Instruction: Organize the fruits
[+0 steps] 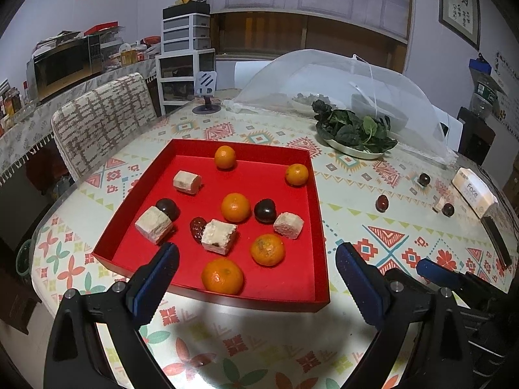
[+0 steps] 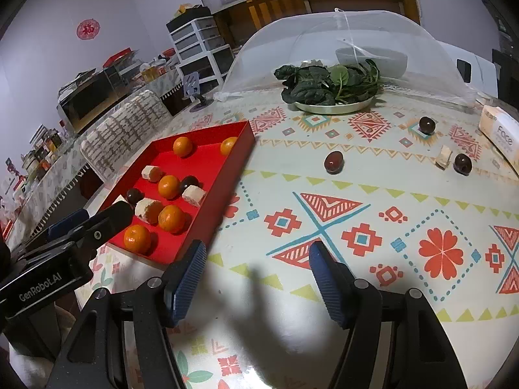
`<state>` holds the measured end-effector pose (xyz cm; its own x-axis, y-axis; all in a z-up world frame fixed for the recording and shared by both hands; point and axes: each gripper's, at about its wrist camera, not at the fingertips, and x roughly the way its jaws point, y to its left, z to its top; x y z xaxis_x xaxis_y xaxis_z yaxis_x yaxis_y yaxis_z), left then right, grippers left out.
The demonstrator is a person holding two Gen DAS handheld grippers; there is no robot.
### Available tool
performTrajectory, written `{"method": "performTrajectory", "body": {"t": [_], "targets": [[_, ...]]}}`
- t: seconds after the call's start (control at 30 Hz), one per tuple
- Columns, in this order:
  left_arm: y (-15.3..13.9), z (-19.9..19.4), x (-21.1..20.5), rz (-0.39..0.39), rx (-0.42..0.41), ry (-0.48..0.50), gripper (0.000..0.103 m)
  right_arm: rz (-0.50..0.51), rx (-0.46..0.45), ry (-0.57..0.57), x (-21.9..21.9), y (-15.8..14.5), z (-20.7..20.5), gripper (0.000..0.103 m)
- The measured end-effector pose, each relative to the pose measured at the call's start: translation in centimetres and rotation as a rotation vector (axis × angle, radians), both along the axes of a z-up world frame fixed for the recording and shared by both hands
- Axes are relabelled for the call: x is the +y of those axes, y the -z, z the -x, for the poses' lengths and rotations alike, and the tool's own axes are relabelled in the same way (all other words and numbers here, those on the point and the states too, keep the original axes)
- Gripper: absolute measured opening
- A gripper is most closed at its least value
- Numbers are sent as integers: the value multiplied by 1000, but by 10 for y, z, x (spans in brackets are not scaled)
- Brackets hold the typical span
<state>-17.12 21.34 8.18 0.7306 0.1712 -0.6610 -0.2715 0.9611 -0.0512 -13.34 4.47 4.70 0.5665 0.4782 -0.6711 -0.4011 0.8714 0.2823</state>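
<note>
Under the mesh cover (image 2: 340,45) the dishes blur. Both hands are out of sight. The left gripper (image 1: 256,259) hangs tilted down over the red tray (image 1: 316,227) of oranges (image 1: 235,206), jaws apart, empty. The right gripper (image 2: 258,256) tilts over bare tablecloth (image 2: 421,194), released; three dark fruits (image 2: 333,161) lie beyond.

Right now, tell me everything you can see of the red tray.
The red tray is a shallow, square, open-topped box with low straight walls, looking like matte card or plastic. It sits flat on the patterned tablecloth, near the table's edge by the chair. Inside lie five oranges, one nearest the front wall, several pale cake-like blocks such as one mid-tray, and a few dark round fruits like this one. Neither gripper touches it.
</note>
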Motion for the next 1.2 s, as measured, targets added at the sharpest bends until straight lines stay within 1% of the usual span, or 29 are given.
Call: {"method": "performTrajectory", "body": {"t": [1.03, 1.2], "targets": [[2, -3, 0, 5, 10, 3, 97, 3, 14, -1, 2, 8, 0, 72], [6, -2, 0, 9, 12, 3, 97, 4, 15, -1, 3, 10, 2, 72]]}}
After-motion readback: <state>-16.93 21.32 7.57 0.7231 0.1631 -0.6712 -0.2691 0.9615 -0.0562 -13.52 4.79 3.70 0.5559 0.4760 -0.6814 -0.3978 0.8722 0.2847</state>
